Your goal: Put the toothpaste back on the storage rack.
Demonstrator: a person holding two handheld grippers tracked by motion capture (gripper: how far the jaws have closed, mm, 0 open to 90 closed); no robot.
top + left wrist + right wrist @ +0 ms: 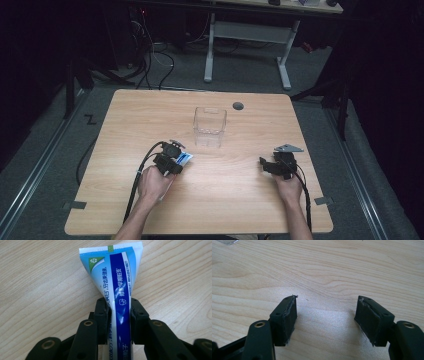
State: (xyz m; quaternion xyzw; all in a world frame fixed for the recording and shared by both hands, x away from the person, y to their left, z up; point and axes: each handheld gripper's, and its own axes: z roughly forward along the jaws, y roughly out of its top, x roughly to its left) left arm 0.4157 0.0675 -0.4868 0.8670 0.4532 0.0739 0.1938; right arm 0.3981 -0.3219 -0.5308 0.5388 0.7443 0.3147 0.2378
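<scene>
High view: left gripper (176,161) on table (240,200), clamped on toothpaste tube (185,159), just short of clear bin (210,126); bin upright, looks empty, likely drop target. Right gripper (272,166) parked well apart.

Left gripper view: fingers (103,315) squeezed tight on tube waist (120,292); crimped flat end fanned beyond tips, over wood.

Right gripper view: fingers (287,317) spread wide, holding nothing, bare table between; kept free.
</scene>
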